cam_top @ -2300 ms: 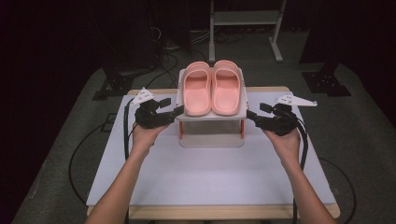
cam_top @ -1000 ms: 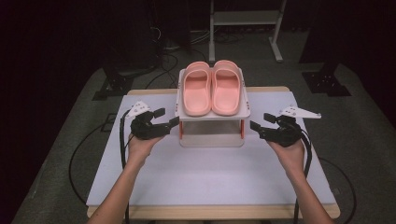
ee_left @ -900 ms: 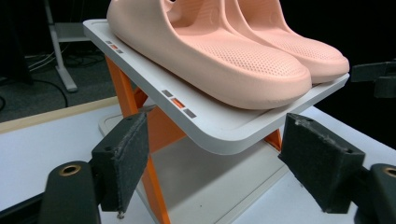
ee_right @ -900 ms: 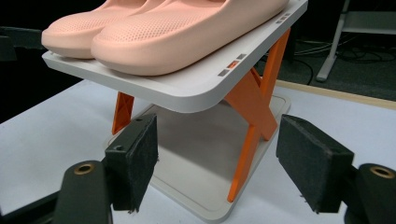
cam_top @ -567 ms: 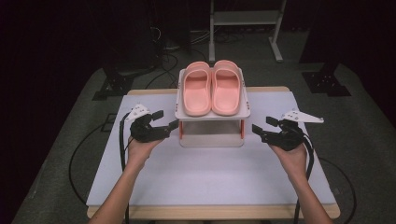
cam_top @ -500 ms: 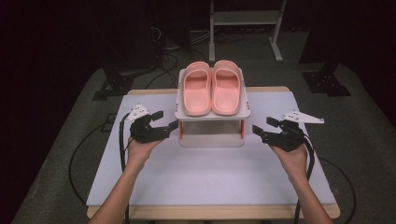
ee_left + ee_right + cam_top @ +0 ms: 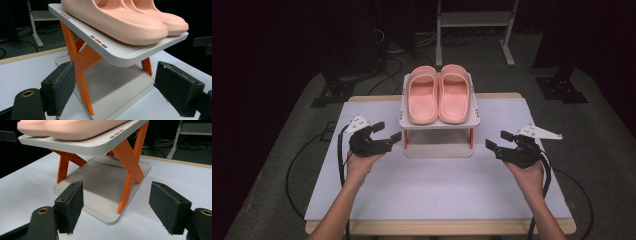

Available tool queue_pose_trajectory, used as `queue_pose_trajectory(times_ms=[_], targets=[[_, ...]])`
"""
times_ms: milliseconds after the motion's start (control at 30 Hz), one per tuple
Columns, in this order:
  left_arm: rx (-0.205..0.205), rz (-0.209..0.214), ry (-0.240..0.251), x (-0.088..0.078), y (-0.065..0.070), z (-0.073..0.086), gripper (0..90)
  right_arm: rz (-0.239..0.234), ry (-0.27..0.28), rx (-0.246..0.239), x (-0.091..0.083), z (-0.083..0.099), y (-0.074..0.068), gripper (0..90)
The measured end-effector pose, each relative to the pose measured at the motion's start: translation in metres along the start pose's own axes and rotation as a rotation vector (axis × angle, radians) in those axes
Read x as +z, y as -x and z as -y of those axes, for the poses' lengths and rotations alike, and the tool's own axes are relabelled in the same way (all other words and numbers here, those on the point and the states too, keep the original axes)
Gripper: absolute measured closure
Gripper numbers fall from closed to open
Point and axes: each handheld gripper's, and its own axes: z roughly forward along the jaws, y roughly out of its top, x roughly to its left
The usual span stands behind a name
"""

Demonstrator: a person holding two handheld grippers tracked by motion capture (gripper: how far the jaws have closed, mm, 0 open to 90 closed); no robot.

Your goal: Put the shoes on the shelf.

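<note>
Left gripper (image 7: 391,136) held just off the left side of the small shoe rack (image 7: 439,122), jaws spread wide and having just been opening, nothing between the pads. Seen along those jaws in the left gripper view (image 7: 115,92): ahead and slightly left, the rack's orange crossed leg (image 7: 81,65); above it, the white top shelf (image 7: 117,51) reaching out over the gap between the pads; below, the grey base plate (image 7: 117,87) flat on the table. No contact between pads and rack, though close.

Right gripper (image 7: 499,142) level with it on the opposite flank, a little farther from the rack, jaws likewise wide apart and empty. Along its own jaws in the right gripper view (image 7: 116,206): the other orange crossed leg (image 7: 131,167) straight ahead, the base plate's near corner reaching in between the pads, the shelf edge overhead.

Pair of pink slippers (image 7: 438,95) side by side on the top shelf, between the two grippers and higher than both, toes toward the person, soles flat on the shelf. In the left gripper view, the nearer slipper (image 7: 120,20) up and ahead, overhanging nothing, well inside the shelf rim.

Beyond: white table top (image 7: 432,190) under rack and hands, forearms entering from the near edge, black cables trailing back from each gripper; past the far edge of the table, dark floor and a white metal stand (image 7: 474,20).
</note>
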Motion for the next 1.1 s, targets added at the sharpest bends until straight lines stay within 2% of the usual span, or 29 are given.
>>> queue_pose_trajectory(times_ms=[200, 1100], targets=[[0.005, -0.003, -0.006, -0.001, 0.000, 0.003, 14.4, 0.005, 0.004, 0.001, -0.003, 0.005, 0.001, 26.7], [-0.019, -0.018, -0.010, -0.008, -0.002, 0.022, 10.8, 0.021, -0.006, 0.024, -0.015, 0.027, 0.006, 25.5]])
